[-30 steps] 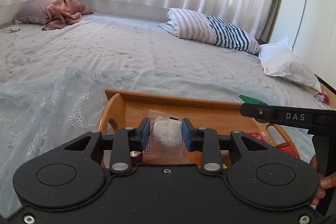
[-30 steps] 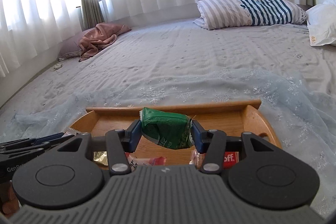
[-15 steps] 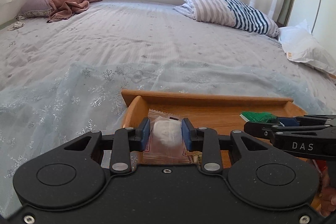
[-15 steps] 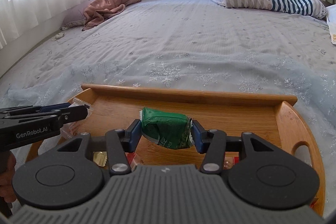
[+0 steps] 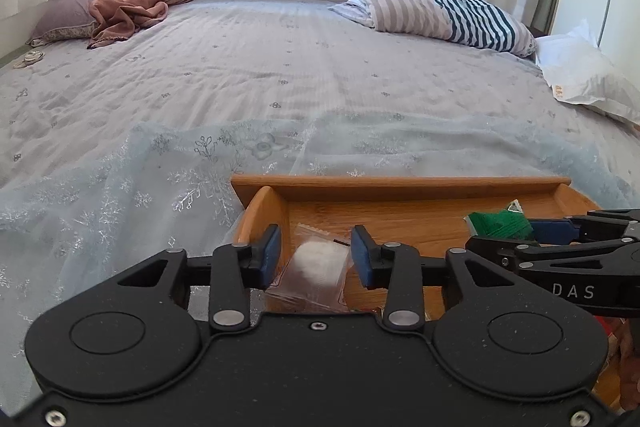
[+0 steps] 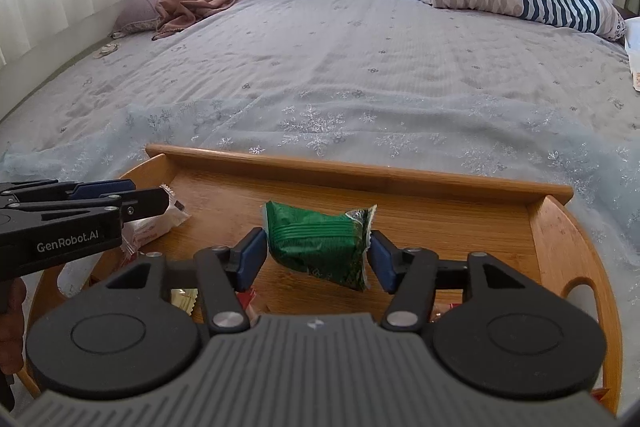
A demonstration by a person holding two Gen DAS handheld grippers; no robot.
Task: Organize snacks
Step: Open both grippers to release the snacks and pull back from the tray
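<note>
A wide grey bedspread fills the upper frame; the wooden tray sits low. My right gripper has just let go, its pads apart around the green snack packet. My left gripper is parted beside the clear packet. I'd back straight out, without snagging wrappers.

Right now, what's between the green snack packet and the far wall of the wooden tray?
Only bare tray floor. In the right wrist view, nothing lies between the green packet and the tray's far wall.
</note>
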